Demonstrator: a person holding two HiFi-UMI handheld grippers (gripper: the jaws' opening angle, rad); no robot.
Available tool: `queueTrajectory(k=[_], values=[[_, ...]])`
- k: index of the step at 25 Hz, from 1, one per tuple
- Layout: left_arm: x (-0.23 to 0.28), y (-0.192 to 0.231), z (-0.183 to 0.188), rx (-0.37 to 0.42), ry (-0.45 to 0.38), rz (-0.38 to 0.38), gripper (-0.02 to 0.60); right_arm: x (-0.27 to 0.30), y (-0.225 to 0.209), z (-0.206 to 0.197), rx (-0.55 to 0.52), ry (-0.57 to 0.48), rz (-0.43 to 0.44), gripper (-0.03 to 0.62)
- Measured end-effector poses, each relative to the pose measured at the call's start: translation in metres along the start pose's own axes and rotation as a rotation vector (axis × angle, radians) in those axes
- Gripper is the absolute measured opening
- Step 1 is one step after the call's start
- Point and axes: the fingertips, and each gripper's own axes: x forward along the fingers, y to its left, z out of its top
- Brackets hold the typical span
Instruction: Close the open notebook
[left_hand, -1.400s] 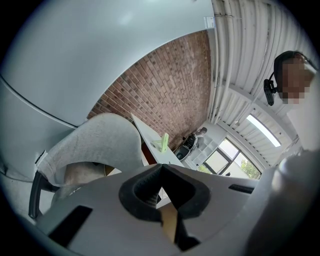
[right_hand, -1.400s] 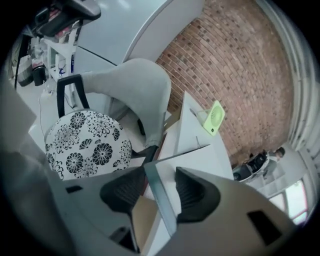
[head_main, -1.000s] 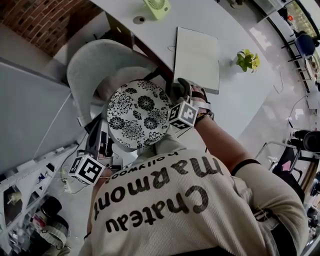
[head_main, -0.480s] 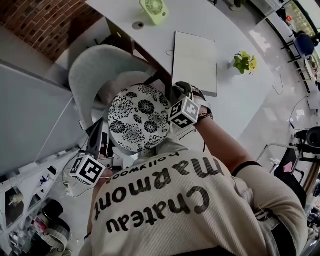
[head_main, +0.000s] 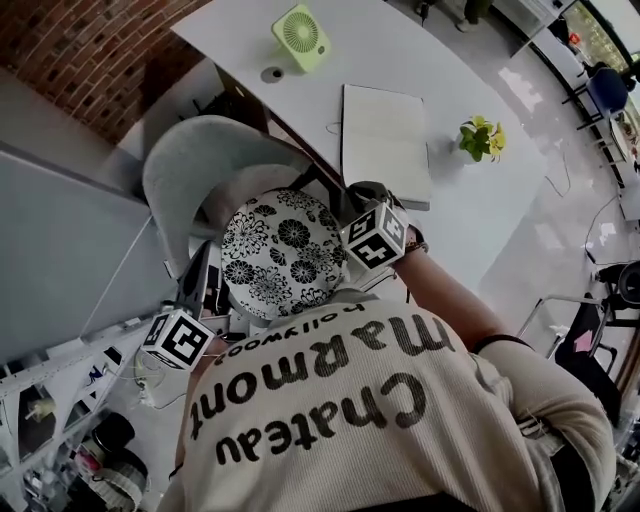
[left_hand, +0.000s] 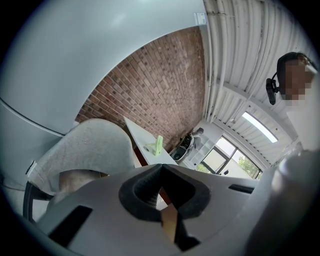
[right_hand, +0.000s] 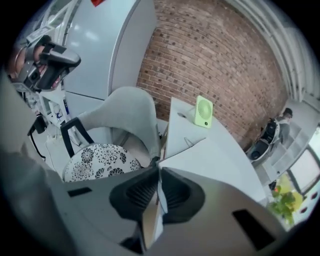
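Right gripper (right_hand: 159, 170): jaws have just been closing and pinch a thin pale leaf at the near edge of the one notebook (head_main: 385, 140), which lies on the table (head_main: 480, 225). Left gripper (left_hand: 161, 167): jaws together, empty, well apart from the notebook. Also present: one fan (head_main: 301, 33), one plant (head_main: 478, 138), one chair (head_main: 210, 160)

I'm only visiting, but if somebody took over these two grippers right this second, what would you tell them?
Right gripper: jaws have just been closing and now look shut on the near corner of the notebook.
Left gripper: shut, empty, held back by the chair.
Notebook: flat on the table, white face up.
Done: corner gripped.
Left: fold it closed, then let go.
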Motion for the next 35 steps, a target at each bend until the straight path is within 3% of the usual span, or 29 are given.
queueTrajectory(k=[15, 25, 35], values=[[0.029, -0.024, 0.005, 0.046, 0.019, -0.037, 0.000, -0.035, -0.043, 0.026, 0.146, -0.114, 0.056, 0.026], [0.033, -0.025, 0.007, 0.051, 0.013, -0.031, 0.000, -0.054, -0.069, 0.045, 0.133, -0.110, 0.141, 0.025], [0.031, -0.021, 0.006, 0.043, 0.003, 0.001, 0.000, -0.060, -0.110, 0.072, 0.117, -0.146, 0.131, 0.021]])
